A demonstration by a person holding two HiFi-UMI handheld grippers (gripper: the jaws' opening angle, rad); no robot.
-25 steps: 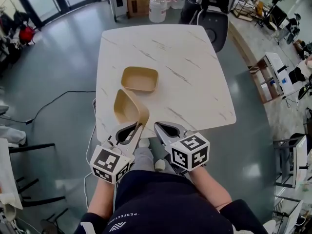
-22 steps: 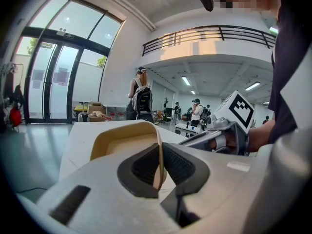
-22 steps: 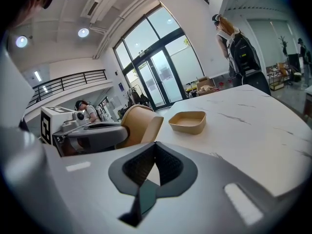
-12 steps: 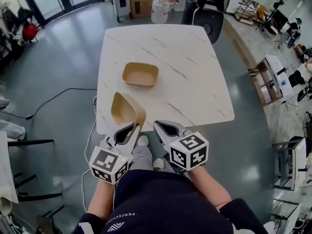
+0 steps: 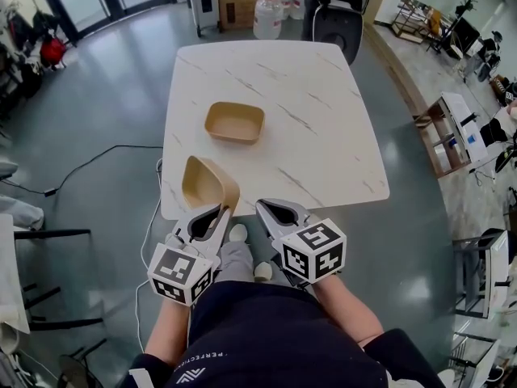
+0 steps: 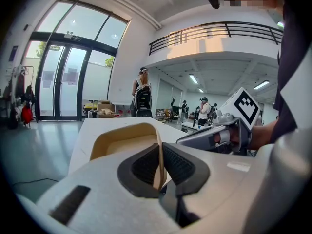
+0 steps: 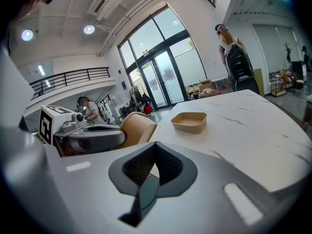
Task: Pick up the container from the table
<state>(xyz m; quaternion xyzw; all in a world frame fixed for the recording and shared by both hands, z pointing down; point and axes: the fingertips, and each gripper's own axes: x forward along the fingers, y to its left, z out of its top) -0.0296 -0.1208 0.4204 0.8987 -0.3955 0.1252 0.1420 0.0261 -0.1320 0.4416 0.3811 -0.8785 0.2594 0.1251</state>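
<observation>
Tan container (image 5: 207, 183); white table (image 5: 323, 111), grey veins.

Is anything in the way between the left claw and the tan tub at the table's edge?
Nothing visible: the left gripper is shut on the wall of the container, which tilts at the table's near edge.

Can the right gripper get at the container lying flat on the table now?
Probably yes: only bare table lies between the right gripper and that container, but its jaws are shut and must open first.
</observation>
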